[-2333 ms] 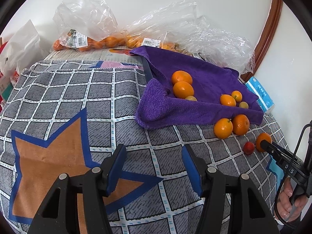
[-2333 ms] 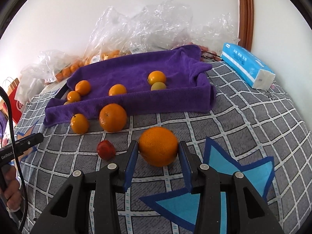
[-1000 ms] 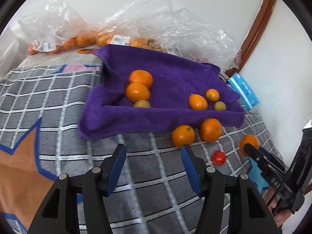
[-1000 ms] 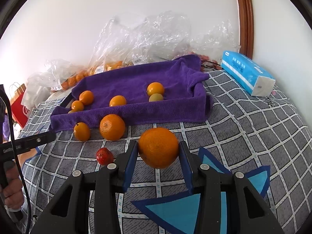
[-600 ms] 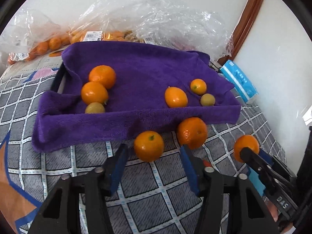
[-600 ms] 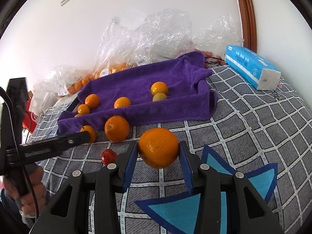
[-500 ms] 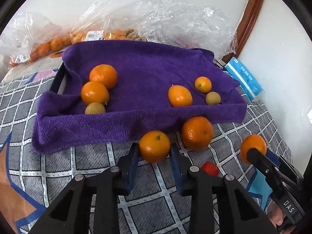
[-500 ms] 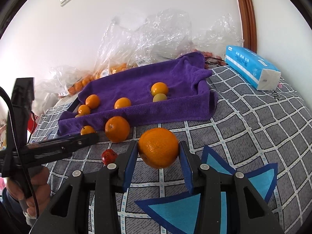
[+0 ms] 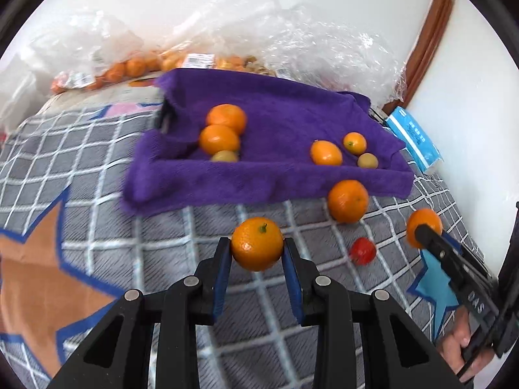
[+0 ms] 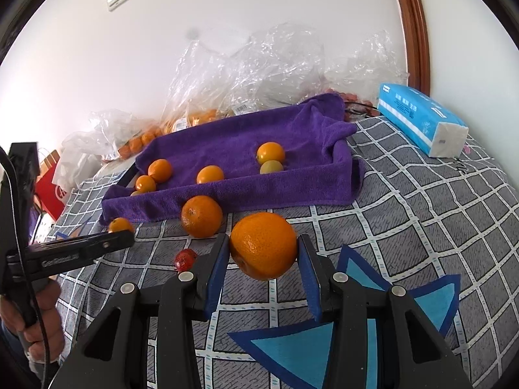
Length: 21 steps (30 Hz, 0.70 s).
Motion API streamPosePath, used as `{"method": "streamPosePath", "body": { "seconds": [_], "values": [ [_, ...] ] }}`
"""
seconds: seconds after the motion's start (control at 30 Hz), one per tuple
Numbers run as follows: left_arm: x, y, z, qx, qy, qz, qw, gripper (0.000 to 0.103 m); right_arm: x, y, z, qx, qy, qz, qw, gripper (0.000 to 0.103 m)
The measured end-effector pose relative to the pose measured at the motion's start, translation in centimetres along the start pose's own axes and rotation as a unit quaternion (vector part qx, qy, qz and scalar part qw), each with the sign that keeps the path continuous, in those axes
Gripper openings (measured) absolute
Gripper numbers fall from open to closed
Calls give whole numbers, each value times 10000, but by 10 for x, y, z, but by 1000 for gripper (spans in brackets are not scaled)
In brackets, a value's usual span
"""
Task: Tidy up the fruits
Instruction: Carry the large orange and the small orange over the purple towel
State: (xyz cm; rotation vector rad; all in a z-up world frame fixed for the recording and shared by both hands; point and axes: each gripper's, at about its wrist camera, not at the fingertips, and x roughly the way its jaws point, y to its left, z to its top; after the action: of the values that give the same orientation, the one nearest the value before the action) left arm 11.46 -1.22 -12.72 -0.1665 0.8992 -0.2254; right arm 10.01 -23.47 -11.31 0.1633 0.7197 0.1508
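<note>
— Both full?
— Yes. My left gripper (image 9: 257, 253) clenches a small orange (image 9: 257, 243), my right gripper (image 10: 262, 256) a bigger orange (image 10: 263, 245), both just before the purple towel tray (image 9: 269, 181), destined inside, I reckon.

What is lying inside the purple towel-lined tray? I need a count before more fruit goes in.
On the purple towel: four orange citrus fruits and two small greenish fruits. The front fold hides one greenish fruit's lower part; the tray beneath is covered.

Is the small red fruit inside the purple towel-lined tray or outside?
Outside: the small red fruit lies on the checked cloth, before the tray.
</note>
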Motion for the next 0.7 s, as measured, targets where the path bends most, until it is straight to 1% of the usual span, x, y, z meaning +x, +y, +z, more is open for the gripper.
{"method": "streamPosePath", "body": {
  "seconds": [0.17,0.27,0.43,0.57,0.7],
  "values": [
    [-16,15,-14,-201,-47,17,9998,30,-5,-2,-1,46,-114,-19,9999,42],
    [-25,20,-20,-196,-60,59,9998,30,-7,-5,-1,69,-105,115,9999,42],
    [-42,28,-27,-203,-123,170,9996,30,-16,-4,-6,165,-76,118,9998,42],
    [-55,35,-30,-352,-174,58,9992,30,-26,5,-11,219,11,117,9997,42],
    [-69,36,-27,-455,-252,-110,9986,30,-43,19,-10,107,6,80,9999,42]
  ]
}}
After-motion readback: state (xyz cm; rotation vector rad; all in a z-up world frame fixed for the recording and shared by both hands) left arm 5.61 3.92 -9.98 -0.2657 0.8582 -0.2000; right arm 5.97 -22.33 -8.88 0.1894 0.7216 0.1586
